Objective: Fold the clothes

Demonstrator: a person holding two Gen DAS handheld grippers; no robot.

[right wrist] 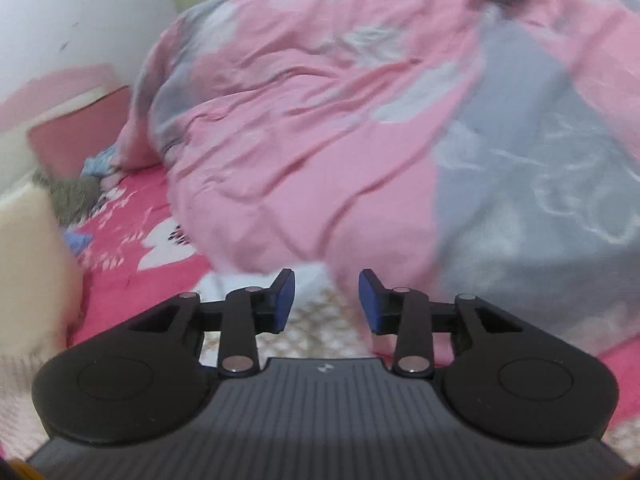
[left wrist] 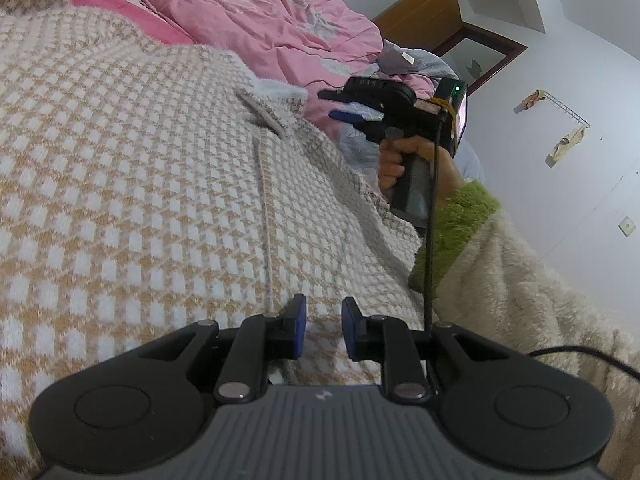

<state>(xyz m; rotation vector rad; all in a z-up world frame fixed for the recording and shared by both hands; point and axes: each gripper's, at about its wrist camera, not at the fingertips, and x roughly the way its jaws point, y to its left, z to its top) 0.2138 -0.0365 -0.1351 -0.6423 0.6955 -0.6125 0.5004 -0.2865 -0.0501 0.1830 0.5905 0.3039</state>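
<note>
A tan-and-white checked knit garment (left wrist: 132, 184) lies spread over the bed and fills the left wrist view. My left gripper (left wrist: 324, 328) is open just above its near part, with nothing between the pads. My right gripper (left wrist: 340, 106) shows at the garment's far right edge, held in a hand. In the right wrist view the right gripper (right wrist: 326, 304) is open and empty above a corner of the checked garment (right wrist: 320, 320). That view is blurred.
A pink and grey quilt (right wrist: 320, 128) is heaped beyond the garment, on a red flowered sheet (right wrist: 132, 248). A pillow (right wrist: 28, 264) sits at the left. A wooden headboard (left wrist: 424, 12) and a white wall stand to the right.
</note>
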